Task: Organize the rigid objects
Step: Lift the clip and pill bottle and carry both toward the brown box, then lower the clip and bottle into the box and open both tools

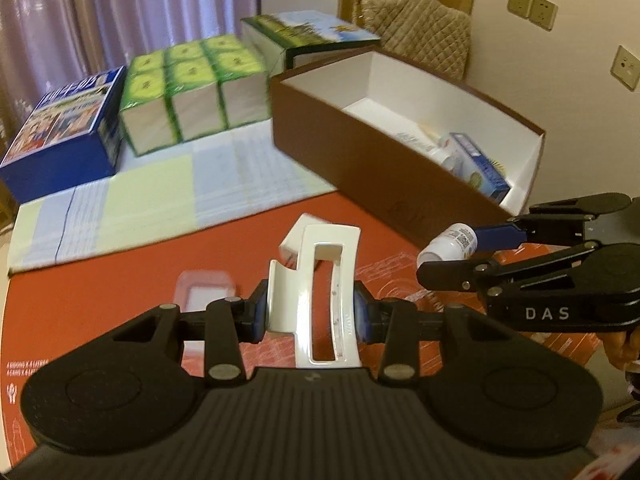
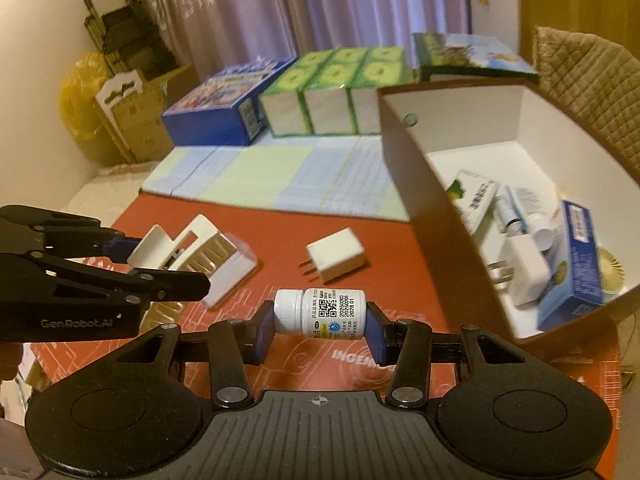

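Note:
My left gripper (image 1: 312, 314) is shut on a white hair claw clip (image 1: 316, 280) and holds it above the red mat; it also shows in the right wrist view (image 2: 180, 250). My right gripper (image 2: 318, 330) is shut on a small white pill bottle (image 2: 320, 312) lying sideways between the pads, seen too in the left wrist view (image 1: 450, 244). The brown box with white inside (image 1: 360, 152) stands to the right and holds several items: a blue carton (image 2: 576, 260), a white charger (image 2: 524, 272), tubes. A white plug adapter (image 2: 336, 254) lies on the mat.
A clear plastic lid (image 2: 232, 276) lies on the red mat (image 2: 280, 220) under the clip. Behind are a checked cloth (image 2: 280, 176), a blue box (image 2: 216, 108), green tissue packs (image 2: 332, 92) and a green-lidded box (image 2: 468, 58). A quilted chair (image 1: 420, 28) stands behind the brown box.

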`<move>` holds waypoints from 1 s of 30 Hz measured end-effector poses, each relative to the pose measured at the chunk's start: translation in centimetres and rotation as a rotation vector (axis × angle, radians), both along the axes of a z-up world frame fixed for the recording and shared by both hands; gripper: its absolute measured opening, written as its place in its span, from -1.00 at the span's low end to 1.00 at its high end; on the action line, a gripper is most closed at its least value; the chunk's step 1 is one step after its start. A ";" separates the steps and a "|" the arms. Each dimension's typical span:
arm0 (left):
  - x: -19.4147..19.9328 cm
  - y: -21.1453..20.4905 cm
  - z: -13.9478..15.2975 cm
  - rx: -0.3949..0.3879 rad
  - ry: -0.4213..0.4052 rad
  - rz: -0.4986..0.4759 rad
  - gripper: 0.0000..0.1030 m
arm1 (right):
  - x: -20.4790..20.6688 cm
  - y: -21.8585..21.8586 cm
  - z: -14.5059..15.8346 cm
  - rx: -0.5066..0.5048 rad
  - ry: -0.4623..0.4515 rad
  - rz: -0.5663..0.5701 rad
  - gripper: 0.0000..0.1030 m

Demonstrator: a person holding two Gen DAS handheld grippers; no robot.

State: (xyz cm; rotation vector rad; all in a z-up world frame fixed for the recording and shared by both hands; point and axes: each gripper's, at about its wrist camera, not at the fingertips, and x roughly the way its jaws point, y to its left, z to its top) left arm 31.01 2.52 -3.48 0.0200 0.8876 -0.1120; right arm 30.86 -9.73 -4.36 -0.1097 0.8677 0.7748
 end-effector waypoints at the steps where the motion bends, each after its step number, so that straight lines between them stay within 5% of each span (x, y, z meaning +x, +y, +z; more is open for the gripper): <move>1: 0.2 -0.5 0.2 0.001 -0.007 -0.010 -0.29 | 0.1 -0.4 0.3 0.005 -0.004 -0.007 -0.16; 30: 10.7 -11.2 3.0 -0.021 -0.112 -0.184 -0.29 | 8.2 -9.6 3.7 0.026 -0.089 -0.207 -0.16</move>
